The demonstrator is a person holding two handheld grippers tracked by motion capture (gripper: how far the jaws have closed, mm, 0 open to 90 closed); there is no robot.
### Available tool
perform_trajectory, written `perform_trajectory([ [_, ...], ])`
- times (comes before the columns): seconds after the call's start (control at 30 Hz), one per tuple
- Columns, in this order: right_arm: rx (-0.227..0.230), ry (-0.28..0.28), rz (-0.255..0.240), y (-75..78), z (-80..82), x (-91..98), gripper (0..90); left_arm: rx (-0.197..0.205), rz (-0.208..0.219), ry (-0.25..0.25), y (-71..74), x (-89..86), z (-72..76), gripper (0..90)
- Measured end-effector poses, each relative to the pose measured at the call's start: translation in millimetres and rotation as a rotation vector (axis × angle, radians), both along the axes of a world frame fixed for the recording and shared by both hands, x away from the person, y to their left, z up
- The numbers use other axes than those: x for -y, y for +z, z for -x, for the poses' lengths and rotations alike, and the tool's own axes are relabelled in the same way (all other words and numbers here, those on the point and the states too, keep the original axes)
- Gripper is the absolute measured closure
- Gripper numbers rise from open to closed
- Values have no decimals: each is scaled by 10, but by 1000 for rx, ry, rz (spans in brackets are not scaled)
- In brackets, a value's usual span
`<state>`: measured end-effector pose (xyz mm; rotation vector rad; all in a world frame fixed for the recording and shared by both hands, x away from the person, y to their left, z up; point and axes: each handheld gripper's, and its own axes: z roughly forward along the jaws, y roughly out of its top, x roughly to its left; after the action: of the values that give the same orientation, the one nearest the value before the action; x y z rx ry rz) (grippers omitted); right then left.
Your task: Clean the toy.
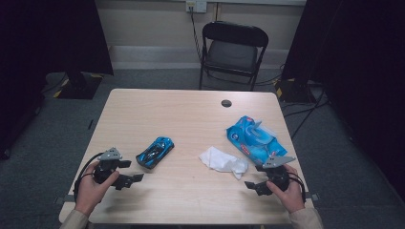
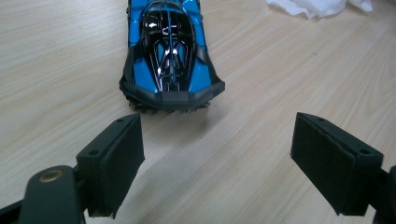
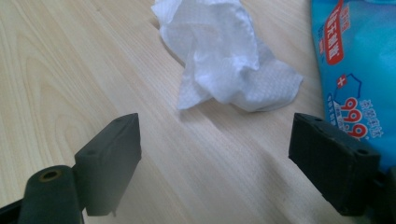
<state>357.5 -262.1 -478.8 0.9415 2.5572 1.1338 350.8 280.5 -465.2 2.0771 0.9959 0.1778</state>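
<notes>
A blue and black toy car point(image 1: 155, 151) lies on the wooden table point(image 1: 191, 114), left of centre. My left gripper point(image 1: 130, 171) sits just near of it, open and empty; in the left gripper view the car point(image 2: 169, 51) lies a little beyond the two black pads point(image 2: 114, 163). A crumpled white wipe point(image 1: 223, 161) rests right of centre, beside a blue pack of wet wipes point(image 1: 255, 139). My right gripper point(image 1: 258, 179) is open and empty near the table's front right. In the right gripper view the wipe point(image 3: 224, 56) lies ahead and the pack point(image 3: 355, 70) at the right.
A round cable hole point(image 1: 226, 103) sits near the table's far edge. A black folding chair point(image 1: 232, 50) stands beyond the table. Dark screens flank the room at left and right. Cables run over the grey carpet at the right.
</notes>
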Motion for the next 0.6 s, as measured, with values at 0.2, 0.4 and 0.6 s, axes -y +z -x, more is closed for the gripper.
perform_trajectory([
  [0.2,-1,3,2,-18,24,12,162,-1,-15,-9,-53,-28,34,168],
  [0.4,-5,1,9,-37,50,42,162,-5,-23,-1,-91,-87,69,168],
  [0.6,-10,4,7,-55,76,55,163,-10,-35,3,-157,-158,118,169],
])
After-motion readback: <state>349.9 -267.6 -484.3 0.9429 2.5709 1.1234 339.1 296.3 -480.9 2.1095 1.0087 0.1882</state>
